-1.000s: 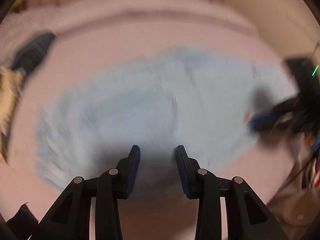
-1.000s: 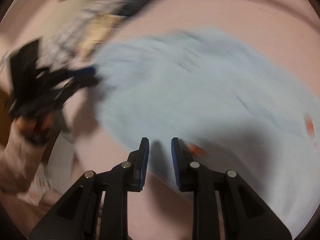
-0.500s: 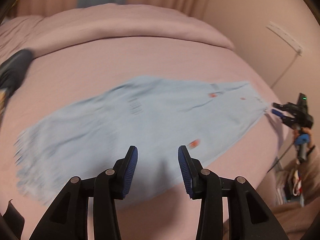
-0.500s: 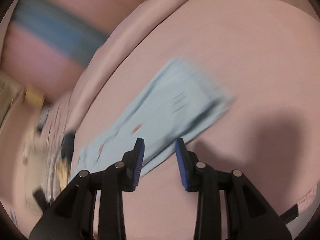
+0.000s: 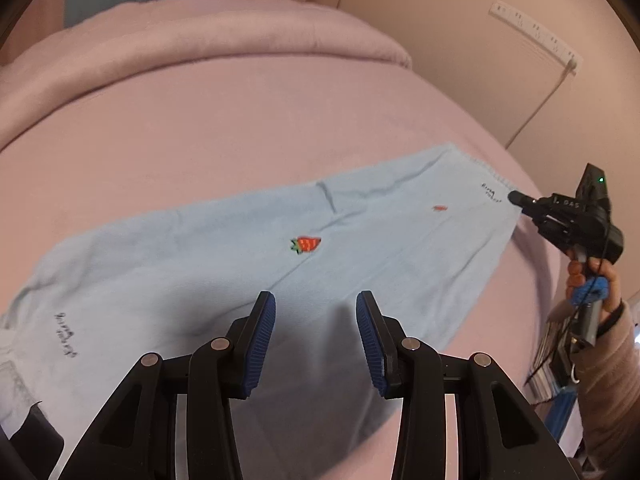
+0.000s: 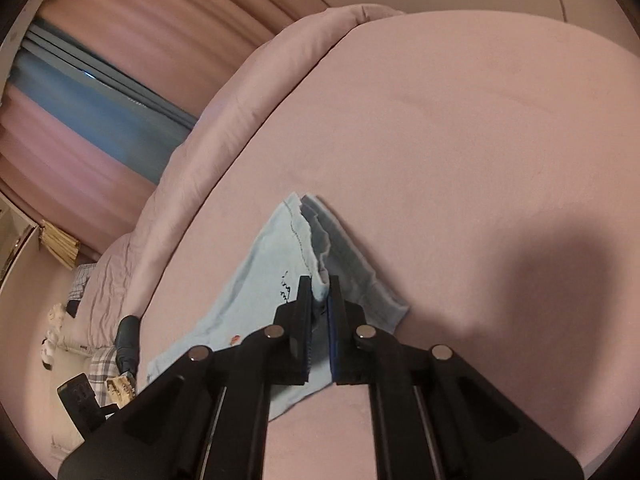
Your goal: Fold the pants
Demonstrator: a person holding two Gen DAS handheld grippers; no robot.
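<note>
Blue-padded right tongs point(image 6: 319, 280) pinching pants point(image 6: 264, 272) hem, left tongs point(image 5: 316, 320) parted, empty

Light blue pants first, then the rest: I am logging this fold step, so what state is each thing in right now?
Light blue pants: spread flat along the bed, not yet folded across.
Pants hem: pinched in the right tongs, lifted off the sheet.
Right tongs: shut on the hem.
Left tongs: open, nothing between them, above the pants.
Pink bedsheet: smooth.
</note>
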